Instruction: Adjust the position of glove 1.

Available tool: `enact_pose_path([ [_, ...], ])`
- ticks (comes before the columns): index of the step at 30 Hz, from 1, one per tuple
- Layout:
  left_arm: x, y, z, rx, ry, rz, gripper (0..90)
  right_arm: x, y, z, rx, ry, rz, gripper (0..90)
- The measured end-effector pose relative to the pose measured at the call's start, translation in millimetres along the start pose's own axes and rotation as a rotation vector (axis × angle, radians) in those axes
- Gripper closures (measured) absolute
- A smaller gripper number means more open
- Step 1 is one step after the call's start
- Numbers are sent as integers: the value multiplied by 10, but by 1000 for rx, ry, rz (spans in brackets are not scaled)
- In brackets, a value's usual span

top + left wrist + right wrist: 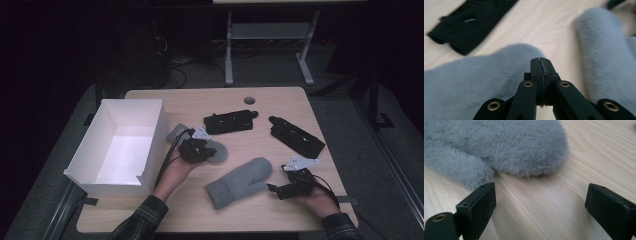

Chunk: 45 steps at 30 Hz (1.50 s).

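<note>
Two fluffy grey mittens lie on the wooden table. One mitten lies under my left gripper, whose jaws are pressed together above its fur; nothing clear shows between them. The other mitten lies nearer the front. My right gripper rests low over the table just right of it, open, with only bare wood between its jaws and the mitten's rounded end a short way ahead.
A white open box stands at the left of the table. Two black gloves lie behind the mittens, one of them in the left gripper view. A small round disc sits near the far edge.
</note>
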<state>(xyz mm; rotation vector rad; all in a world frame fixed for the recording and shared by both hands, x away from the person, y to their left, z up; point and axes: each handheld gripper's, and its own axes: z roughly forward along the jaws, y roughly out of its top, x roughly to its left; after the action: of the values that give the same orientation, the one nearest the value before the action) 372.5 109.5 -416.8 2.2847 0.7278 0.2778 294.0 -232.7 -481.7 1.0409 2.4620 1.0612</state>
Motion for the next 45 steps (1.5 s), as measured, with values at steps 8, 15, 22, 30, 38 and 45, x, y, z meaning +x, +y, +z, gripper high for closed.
enact_pose_path([
  [8,139,39,271,49,66,14,879,0,0,0,0,0,1,97],
  [15,119,25,461,96,41,5,895,0,0,0,-1,0,1,97],
  [22,-61,192,651,88,-39,7,895,0,0,0,0,0,0,97],
  [30,-255,382,885,73,-103,18,895,0,0,0,0,0,0,97],
  [38,-180,472,735,26,-72,4,895,2,0,3,-4,3,0,97],
  [45,293,346,452,7,51,-75,895,1,2,5,-3,2,-2,98],
])
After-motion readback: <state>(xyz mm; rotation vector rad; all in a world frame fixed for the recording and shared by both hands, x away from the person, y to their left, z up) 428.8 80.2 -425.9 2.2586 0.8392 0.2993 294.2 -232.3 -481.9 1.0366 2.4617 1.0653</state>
